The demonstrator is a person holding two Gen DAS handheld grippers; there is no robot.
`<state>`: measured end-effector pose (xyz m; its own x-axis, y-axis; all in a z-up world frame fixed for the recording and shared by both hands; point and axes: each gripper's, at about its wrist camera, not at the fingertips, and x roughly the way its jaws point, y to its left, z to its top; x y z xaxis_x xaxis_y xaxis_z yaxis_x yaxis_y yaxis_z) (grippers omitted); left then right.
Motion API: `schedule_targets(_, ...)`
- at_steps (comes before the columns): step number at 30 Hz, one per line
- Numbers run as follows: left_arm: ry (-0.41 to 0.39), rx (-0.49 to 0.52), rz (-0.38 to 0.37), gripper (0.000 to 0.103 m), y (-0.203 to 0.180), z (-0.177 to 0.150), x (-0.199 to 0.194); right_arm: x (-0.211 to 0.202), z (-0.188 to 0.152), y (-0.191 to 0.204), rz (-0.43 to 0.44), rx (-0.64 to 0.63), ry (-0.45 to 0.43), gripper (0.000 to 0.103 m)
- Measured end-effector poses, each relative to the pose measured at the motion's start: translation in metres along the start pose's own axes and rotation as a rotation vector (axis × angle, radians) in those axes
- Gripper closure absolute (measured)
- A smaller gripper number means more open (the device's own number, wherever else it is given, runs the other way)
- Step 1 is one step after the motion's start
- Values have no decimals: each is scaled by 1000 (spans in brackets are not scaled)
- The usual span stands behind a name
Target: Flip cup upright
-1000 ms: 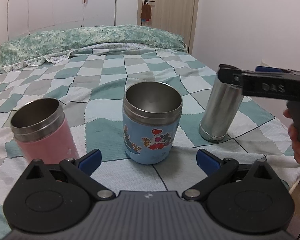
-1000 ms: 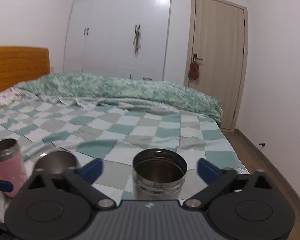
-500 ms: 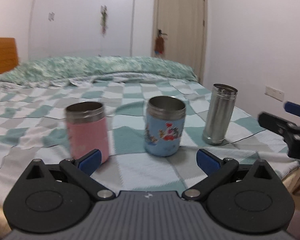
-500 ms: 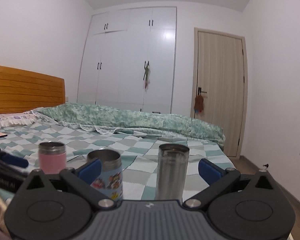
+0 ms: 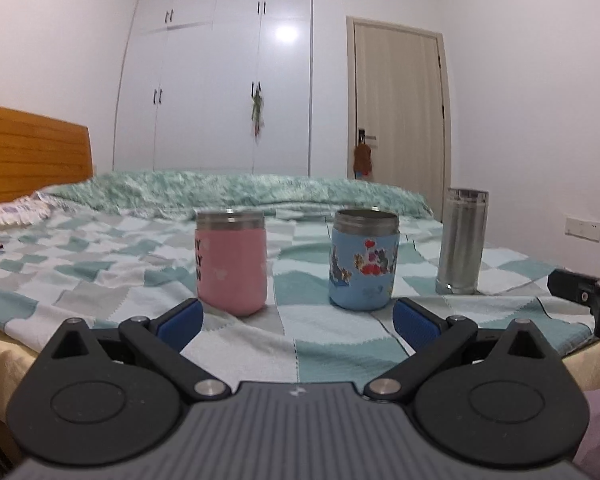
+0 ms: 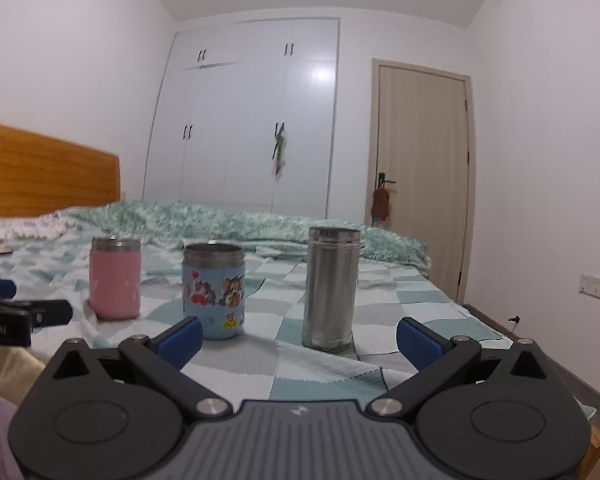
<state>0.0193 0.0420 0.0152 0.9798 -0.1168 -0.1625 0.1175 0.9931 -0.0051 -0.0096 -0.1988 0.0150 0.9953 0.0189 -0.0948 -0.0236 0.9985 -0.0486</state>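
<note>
Three cups stand upright in a row on the checked bedspread, near the foot edge of the bed closest to me, mouths up. The pink cup is on the left end, the blue cartoon cup in the middle, and the tall steel cup toward the right-hand edge; they stand apart, none touching. From my low angle I see only their steel rims, so I cannot tell what, if anything, is inside them.

My left gripper is spread wide with nothing between its blue pads, hanging just off the foot edge, facing the gap between pink and blue. My right gripper is likewise spread and holds nothing, facing the steel cup and the blue one.

The lettering on the pink cup is cut off by its curve. Each gripper shows in the other's view only partly, clipped by the frame edge. The far pillows are blurred.
</note>
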Motion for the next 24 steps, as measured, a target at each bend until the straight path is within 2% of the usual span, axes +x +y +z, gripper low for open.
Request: schedule_targets(24, -25, 13, 4, 0, -4, -6, -2, 0, -3, -2, -22, -9, -27, 0)
